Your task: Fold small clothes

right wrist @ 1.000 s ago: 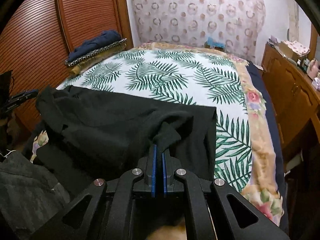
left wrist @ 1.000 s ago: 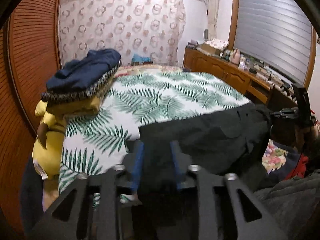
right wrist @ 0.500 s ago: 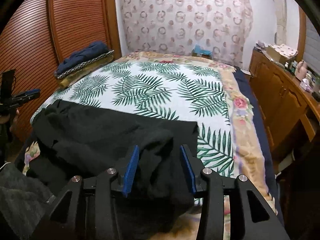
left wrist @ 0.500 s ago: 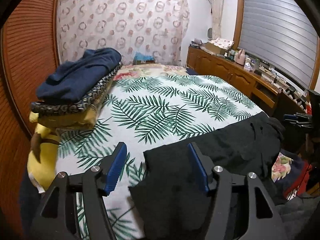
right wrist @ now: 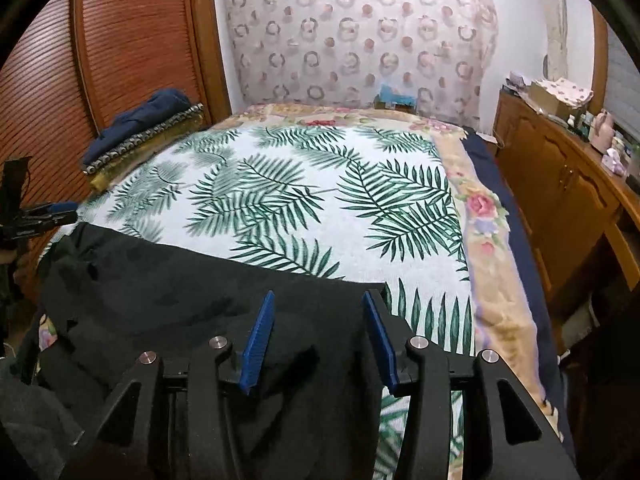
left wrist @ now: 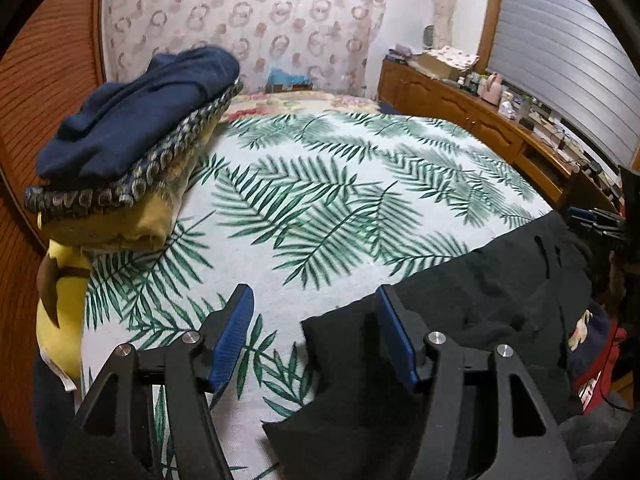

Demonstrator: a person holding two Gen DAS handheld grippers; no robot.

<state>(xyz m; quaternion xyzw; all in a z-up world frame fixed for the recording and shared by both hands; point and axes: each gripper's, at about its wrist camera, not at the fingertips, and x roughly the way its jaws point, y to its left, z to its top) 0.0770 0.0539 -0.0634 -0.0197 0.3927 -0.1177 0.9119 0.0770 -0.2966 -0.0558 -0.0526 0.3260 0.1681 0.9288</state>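
Observation:
A black garment [left wrist: 472, 304] lies spread across the near edge of the bed, on the fern-print cover [left wrist: 320, 184]. It also shows in the right wrist view [right wrist: 160, 300]. My left gripper [left wrist: 316, 316] is open and empty above the garment's left corner. My right gripper [right wrist: 318, 316] is open and empty above the garment's right corner. The left gripper shows at the left edge of the right wrist view [right wrist: 40, 216]. The right gripper shows at the right edge of the left wrist view [left wrist: 596, 220].
A stack of folded clothes, navy on top [left wrist: 140, 120], sits at the bed's far left by a wooden sliding door [right wrist: 132, 40]. A yellow item [left wrist: 60, 308] hangs off the left edge. A wooden cabinet [right wrist: 560, 184] runs along the right.
Both grippers were shut on the black garment a second ago. They have opened, let the garment drop onto the bed, and drawn back and up.

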